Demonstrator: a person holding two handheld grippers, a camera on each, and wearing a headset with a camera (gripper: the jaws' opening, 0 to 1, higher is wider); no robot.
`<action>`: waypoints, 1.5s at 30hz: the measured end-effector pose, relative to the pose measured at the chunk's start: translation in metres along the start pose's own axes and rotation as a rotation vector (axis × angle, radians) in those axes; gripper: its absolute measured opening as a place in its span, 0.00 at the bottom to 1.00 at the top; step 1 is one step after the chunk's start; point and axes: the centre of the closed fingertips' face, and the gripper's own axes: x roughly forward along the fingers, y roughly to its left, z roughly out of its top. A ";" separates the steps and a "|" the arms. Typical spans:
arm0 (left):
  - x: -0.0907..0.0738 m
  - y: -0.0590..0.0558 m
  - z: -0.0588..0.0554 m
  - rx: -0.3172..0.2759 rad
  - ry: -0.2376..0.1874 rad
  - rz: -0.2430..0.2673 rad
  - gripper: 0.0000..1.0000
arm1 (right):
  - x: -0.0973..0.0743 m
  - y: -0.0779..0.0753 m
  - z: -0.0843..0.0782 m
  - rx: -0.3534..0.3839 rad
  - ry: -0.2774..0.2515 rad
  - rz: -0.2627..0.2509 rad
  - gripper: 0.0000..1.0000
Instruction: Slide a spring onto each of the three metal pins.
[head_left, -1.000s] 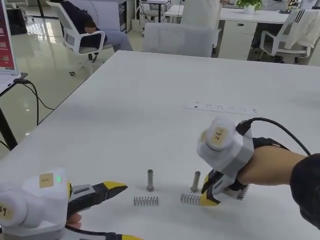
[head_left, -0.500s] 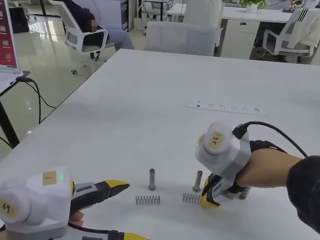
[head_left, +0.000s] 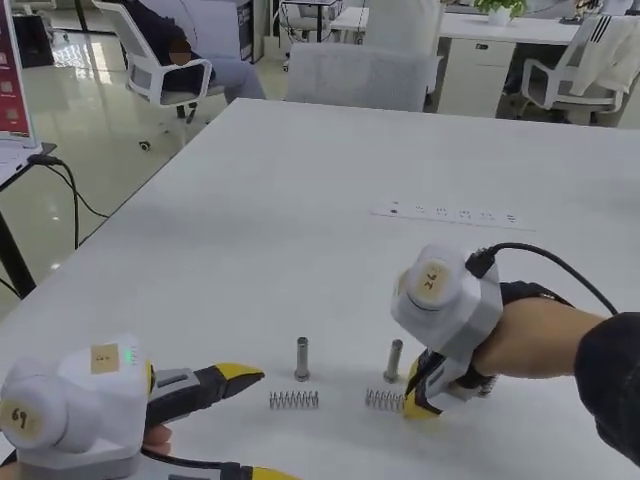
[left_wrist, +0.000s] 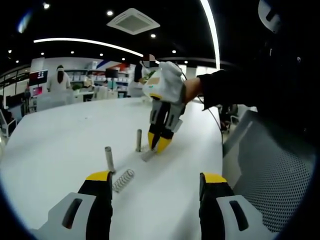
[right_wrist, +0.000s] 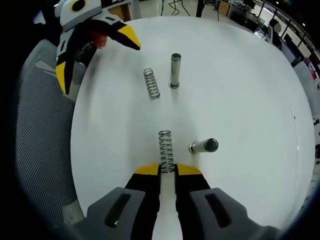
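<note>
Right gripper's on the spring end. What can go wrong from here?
1. The right gripper pinches only the tip of the near spring; once lifted, it may sag or slip out.
2. The near pin stands upright close beside the jaws; a swing could topple it.
3. The left gripper hangs open, steadying nothing.

Upright, well apart on worktop (head_left: 300, 200): metal left pin (head_left: 302, 358) and right pin (head_left: 393, 360); free spring (head_left: 293, 400) flat near left pin; gripped spring (head_left: 383, 400) flat by right pin, end pinched in right hand-held gripper (right_wrist: 167, 169).
</note>
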 end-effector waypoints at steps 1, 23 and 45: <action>0.001 -0.001 0.000 0.001 0.001 -0.003 0.66 | -0.002 0.002 0.000 -0.003 -0.004 0.000 0.07; 0.043 -0.026 0.019 0.105 0.040 -0.162 0.51 | -0.051 0.045 0.009 -0.068 -0.065 0.044 0.07; 0.059 -0.049 0.031 0.200 0.011 -0.268 0.20 | -0.065 0.066 0.022 -0.127 -0.092 0.064 0.07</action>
